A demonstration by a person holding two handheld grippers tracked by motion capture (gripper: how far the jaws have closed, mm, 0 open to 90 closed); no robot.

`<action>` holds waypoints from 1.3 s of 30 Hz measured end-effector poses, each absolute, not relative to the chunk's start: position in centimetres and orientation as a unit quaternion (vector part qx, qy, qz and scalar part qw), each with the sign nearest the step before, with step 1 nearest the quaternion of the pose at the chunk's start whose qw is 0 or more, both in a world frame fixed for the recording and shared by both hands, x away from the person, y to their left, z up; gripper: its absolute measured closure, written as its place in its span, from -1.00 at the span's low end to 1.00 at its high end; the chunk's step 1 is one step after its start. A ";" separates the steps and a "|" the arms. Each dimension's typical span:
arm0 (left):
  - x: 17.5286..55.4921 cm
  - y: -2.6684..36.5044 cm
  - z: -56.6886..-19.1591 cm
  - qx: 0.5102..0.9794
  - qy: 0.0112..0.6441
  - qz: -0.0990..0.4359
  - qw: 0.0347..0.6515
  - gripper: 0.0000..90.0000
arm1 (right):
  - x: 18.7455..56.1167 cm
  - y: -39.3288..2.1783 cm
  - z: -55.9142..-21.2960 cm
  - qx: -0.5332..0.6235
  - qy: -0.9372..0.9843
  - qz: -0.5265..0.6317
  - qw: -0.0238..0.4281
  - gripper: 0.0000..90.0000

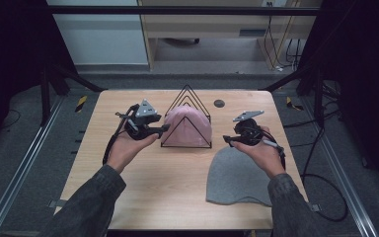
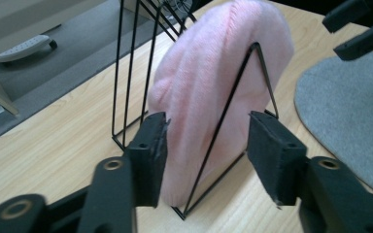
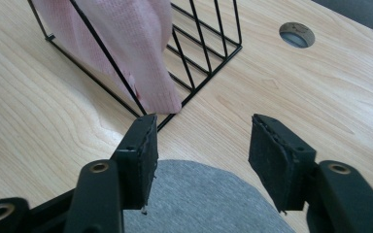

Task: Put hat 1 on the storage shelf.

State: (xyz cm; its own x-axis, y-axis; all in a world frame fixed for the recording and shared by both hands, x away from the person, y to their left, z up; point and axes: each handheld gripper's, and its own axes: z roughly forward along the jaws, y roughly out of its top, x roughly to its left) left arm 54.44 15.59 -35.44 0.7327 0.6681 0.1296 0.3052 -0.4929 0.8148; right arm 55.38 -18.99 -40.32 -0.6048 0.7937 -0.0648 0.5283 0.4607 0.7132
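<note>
Here is the wire rack, black and triangular, standing near the middle of the wooden table, and everything gets placed from it. The pink beanie sits tucked inside the rack, standing up between its wires, its knit pushing out against the front triangle.

Left of the rack, the left gripper is held level in the person's left hand, jaws pointing at the rack's left side. From the left gripper view the jaws stand partly apart, with the pink beanie and the rack's front corner framed in the gap beyond them. The near pad comes very close to the knit, though whether it touches I cannot tell. Nothing is pinched.

Right of the rack, the right gripper hovers in the right hand, clear of the wires, jaws spread about halfway and empty. The right gripper view has the rack's corner just ahead and the beanie's hem resting at the rack's base.

In front of the rack and to its right, the grey beanie lies flat on the table, its crown beneath the right jaws, well apart from the pink one
</note>
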 end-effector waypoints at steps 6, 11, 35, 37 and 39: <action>53.4 15.3 -35.6 0.845 0.284 0.222 0.395 -0.12 | 55.0 -19.9 -40.3 0.409 0.826 0.334 0.198 -0.15; 51.9 16.1 -36.5 0.849 0.289 0.212 0.387 -0.38 | 54.6 -21.0 -40.5 0.421 0.819 0.334 0.202 -0.24; 45.8 27.8 -45.9 0.851 0.390 0.198 0.290 -0.69 | 53.9 -28.1 -46.0 0.493 0.796 0.307 0.170 -0.03; 45.5 28.5 -46.1 0.846 0.401 0.202 0.287 -0.69 | 53.9 -28.2 -46.1 0.496 0.795 0.306 0.170 0.00; 45.4 29.0 -46.3 0.844 0.409 0.205 0.281 -0.69 | 53.9 -28.3 -46.2 0.499 0.795 0.303 0.167 0.02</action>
State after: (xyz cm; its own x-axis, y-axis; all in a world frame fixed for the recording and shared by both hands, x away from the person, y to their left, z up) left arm 45.44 29.00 -46.28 0.5814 0.8054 0.1151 0.5756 -0.5072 0.6415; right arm 53.92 -28.31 -46.18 -0.4468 0.8939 0.0373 0.6917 0.3187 0.6481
